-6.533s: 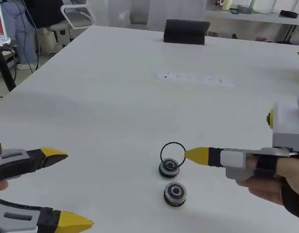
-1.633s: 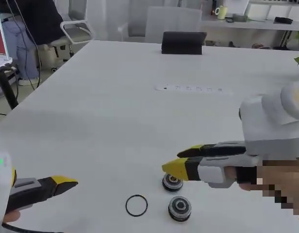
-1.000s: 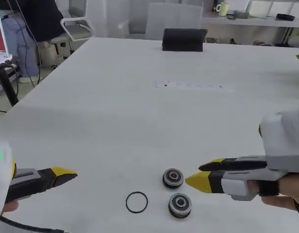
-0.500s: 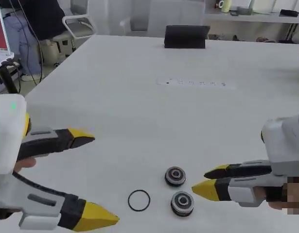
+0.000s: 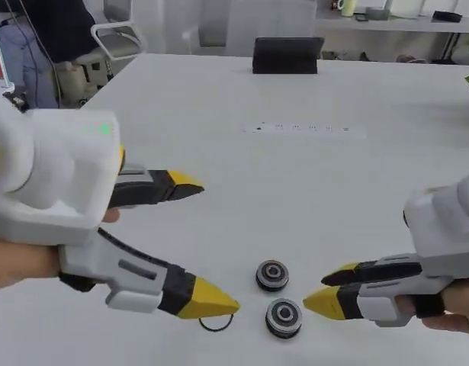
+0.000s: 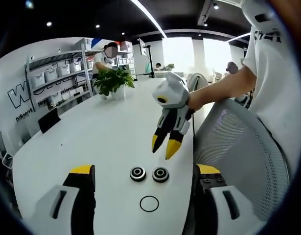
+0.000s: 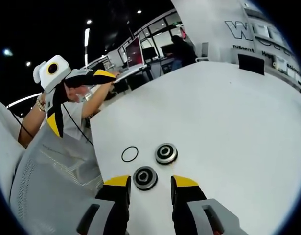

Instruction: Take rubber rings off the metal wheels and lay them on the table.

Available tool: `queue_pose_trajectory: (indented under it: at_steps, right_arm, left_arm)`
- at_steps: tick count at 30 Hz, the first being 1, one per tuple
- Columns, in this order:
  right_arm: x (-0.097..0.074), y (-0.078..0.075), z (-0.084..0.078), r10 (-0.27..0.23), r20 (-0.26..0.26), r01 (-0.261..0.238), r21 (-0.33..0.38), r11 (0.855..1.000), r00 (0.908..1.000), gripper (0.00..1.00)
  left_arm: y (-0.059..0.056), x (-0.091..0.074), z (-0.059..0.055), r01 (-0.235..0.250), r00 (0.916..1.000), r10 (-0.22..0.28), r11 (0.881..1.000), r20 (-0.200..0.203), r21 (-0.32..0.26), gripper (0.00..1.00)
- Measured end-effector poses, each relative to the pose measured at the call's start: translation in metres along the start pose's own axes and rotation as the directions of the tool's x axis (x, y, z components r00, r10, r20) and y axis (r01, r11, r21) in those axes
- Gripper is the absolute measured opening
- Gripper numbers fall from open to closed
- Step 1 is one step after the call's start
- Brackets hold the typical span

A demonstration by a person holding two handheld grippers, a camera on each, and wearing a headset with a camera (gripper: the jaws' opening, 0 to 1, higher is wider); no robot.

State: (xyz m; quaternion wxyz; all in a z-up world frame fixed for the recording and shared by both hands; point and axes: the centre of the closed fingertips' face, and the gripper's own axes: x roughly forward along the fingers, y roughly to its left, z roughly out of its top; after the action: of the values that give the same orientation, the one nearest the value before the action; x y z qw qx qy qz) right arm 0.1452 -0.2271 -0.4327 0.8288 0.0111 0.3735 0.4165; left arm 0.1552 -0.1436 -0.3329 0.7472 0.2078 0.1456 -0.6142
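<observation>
Swinging in from the left since a moment ago, the left hand-held gripper (image 5: pixel 197 244), jaws spread wide, is hovering over a freed rubber ring (image 6: pixel 149 203) lying on the white surface (image 5: pixel 310 183). Just right of it are sitting the farther wheel (image 5: pixel 273 275) and the nearer wheel (image 5: pixel 284 316). The right hand-held gripper (image 5: pixel 326 288), jaws slightly parted and empty, is facing the nearer one, whose thin, stretchy band probably wants pinching at its outer edge.

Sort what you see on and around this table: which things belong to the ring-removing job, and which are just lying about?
Belongs to the job:
near wheel
far wheel
loose rubber ring
left gripper, jaws open
right gripper, jaws open

Just lying about:
power strip
black case
potted plant
office chair
</observation>
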Motion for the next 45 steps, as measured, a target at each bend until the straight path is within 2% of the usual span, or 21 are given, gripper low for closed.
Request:
queue_pose_trajectory:
  at_steps: [5,14,18,20,24,26,28,32,36,41,42,45]
  right_arm:
    - [0.003,0.001,-0.005,0.002,-0.025,-0.002,-0.014,1.000,0.9997,0.30]
    - [0.007,0.003,-0.015,0.001,-0.068,-0.005,-0.054,0.999,0.9977,0.30]
    - [0.009,0.004,-0.020,0.003,-0.084,-0.009,-0.068,0.998,0.9964,0.30]
    - [0.010,0.004,-0.020,0.004,-0.085,-0.010,-0.074,0.997,0.9964,0.30]
    - [0.012,0.004,-0.022,0.003,-0.094,-0.011,-0.085,0.996,0.9956,0.29]
    - [0.014,0.006,-0.025,0.008,-0.099,-0.017,-0.092,0.996,0.9950,0.29]
    - [0.017,0.006,-0.026,0.000,-0.102,-0.012,-0.112,0.994,0.9948,0.29]
    - [0.024,0.009,-0.029,0.004,-0.106,-0.018,-0.132,0.991,0.9943,0.30]
    - [0.027,0.010,-0.031,0.003,-0.103,-0.019,-0.155,0.988,0.9946,0.29]
    - [0.031,0.010,-0.029,-0.013,-0.087,-0.005,-0.209,0.978,0.9961,0.29]
    - [0.032,0.009,-0.032,-0.022,-0.099,-0.001,-0.222,0.975,0.9948,0.27]
    - [0.034,0.012,-0.036,-0.006,-0.116,-0.019,-0.216,0.976,0.9933,0.26]
  left_arm:
    - [-0.005,0.020,0.014,0.042,0.9979,-0.043,0.999,0.047,0.014,0.73]
    - [-0.011,0.052,0.015,0.074,0.9963,-0.076,0.995,0.040,0.070,0.68]
    - [-0.009,0.064,0.005,0.062,0.9977,-0.064,0.994,0.020,0.087,0.61]
    - [-0.009,0.068,-0.004,0.063,0.9978,-0.064,0.995,0.018,0.074,0.59]
    - [-0.013,0.074,-0.016,0.069,0.9968,-0.069,0.998,0.040,0.003,0.54]
    - [-0.020,0.077,-0.027,0.100,0.9946,-0.097,0.993,0.037,-0.069,0.52]
    - [-0.027,0.080,-0.036,0.127,0.9919,-0.127,0.991,0.002,-0.035,0.51]
    - [-0.033,0.087,-0.048,0.139,0.9894,-0.138,0.990,-0.045,0.011,0.46]
    - [-0.038,0.092,-0.055,0.153,0.9868,-0.152,0.988,-0.056,0.014,0.42]
    - [-0.039,0.102,-0.059,0.135,0.9893,-0.135,0.991,-0.056,0.003,0.34]
    - [-0.040,0.104,-0.060,0.134,0.9895,-0.133,0.991,-0.057,0.005,0.31]
    - [-0.043,0.107,-0.061,0.135,0.9894,-0.135,0.991,-0.054,0.004,0.26]
